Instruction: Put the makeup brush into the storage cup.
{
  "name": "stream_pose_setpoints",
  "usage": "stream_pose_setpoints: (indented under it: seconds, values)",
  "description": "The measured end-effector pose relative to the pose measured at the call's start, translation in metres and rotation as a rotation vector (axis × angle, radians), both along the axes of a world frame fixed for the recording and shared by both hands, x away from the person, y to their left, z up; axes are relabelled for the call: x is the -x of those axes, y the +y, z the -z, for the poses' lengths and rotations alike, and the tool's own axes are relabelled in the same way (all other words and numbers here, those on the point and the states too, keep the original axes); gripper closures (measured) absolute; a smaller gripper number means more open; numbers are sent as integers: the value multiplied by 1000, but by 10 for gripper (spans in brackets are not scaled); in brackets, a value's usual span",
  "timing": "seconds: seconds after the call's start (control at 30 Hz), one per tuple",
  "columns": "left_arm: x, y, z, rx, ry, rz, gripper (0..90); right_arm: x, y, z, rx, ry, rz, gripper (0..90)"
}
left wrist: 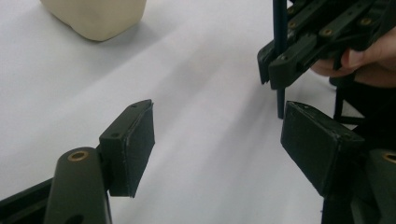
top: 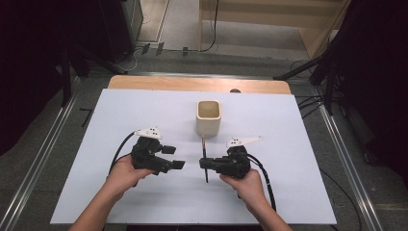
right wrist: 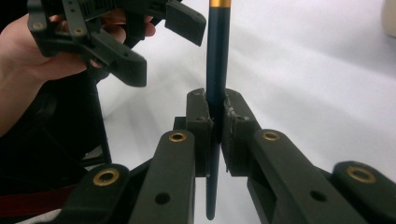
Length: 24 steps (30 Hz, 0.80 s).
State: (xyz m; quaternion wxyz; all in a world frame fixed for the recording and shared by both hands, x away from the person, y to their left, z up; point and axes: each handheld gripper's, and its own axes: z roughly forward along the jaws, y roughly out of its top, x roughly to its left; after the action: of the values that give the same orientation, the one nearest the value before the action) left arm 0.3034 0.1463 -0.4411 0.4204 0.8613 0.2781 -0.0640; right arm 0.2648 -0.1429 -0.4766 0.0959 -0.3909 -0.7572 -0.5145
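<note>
A thin dark blue pen [top: 205, 159] with a gold band [right wrist: 217, 56] is clamped crosswise in my right gripper [top: 204, 164], whose jaws are shut on its shaft [right wrist: 215, 126]. The pen's far end points toward a cream square cup [top: 208, 117] standing open-topped mid-table. My left gripper [top: 174, 157] faces the right one from a short gap away, jaws open and nothing between them [left wrist: 224, 140]. In the left gripper view the pen [left wrist: 279, 56] and the right gripper [left wrist: 303, 51] sit just beyond the open pads [left wrist: 135, 140], with the cup [left wrist: 98, 16] at the upper left.
A white sheet [top: 144, 110] covers the wooden table [top: 192, 84]. Metal rails [top: 43, 159] run along both sides, and cables [top: 312, 103] lie on the floor at the right. A person's hands [top: 122, 175] hold both grippers near the front edge.
</note>
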Motion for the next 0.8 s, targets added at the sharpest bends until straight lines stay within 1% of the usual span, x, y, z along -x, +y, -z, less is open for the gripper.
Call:
stream_pose_setpoints:
  seconds: [0.03, 0.07, 0.1, 0.13, 0.2, 0.43, 0.5, 0.53, 0.57, 0.67, 0.7, 0.8]
  values:
    - [0, 0, 0, 0, 0, 0, 265, 0, 0, 0, 4, 1, 4, 834]
    - [0, 0, 0, -13, -6, 5, 265, 0, 0, 0, 4, 1, 4, 834]
    - [1, 0, 1, -29, -22, 10, 261, 0, -1, -1, 9, -3, 5, 834]
    - [1, 0, 1, -29, -22, 10, 260, 0, -1, -1, 13, -5, 8, 834]
    - [2, 1, 1, -44, -35, 15, 260, 0, -2, -2, 17, -2, 9, 834]
    - [4, 8, 3, -89, -83, 28, 259, -2, -6, -4, 34, -15, 26, 834]
    - [4, 11, 3, -93, -91, 27, 259, -3, -8, -6, 39, -28, 34, 834]
    - [5, 14, 3, -113, -112, 28, 259, -3, -8, -7, 39, -27, 36, 834]
    - [5, 14, 3, -113, -112, 28, 259, -3, -8, -7, 39, -27, 36, 834]
    - [8, 17, 4, -140, -139, 29, 259, -3, -10, -8, 41, -32, 45, 834]
    - [8, 19, 5, -151, -150, 36, 259, -3, -11, -8, 43, -35, 48, 834]
    - [10, 22, 6, -157, -174, 39, 254, -4, -11, -8, 54, -40, 54, 834]
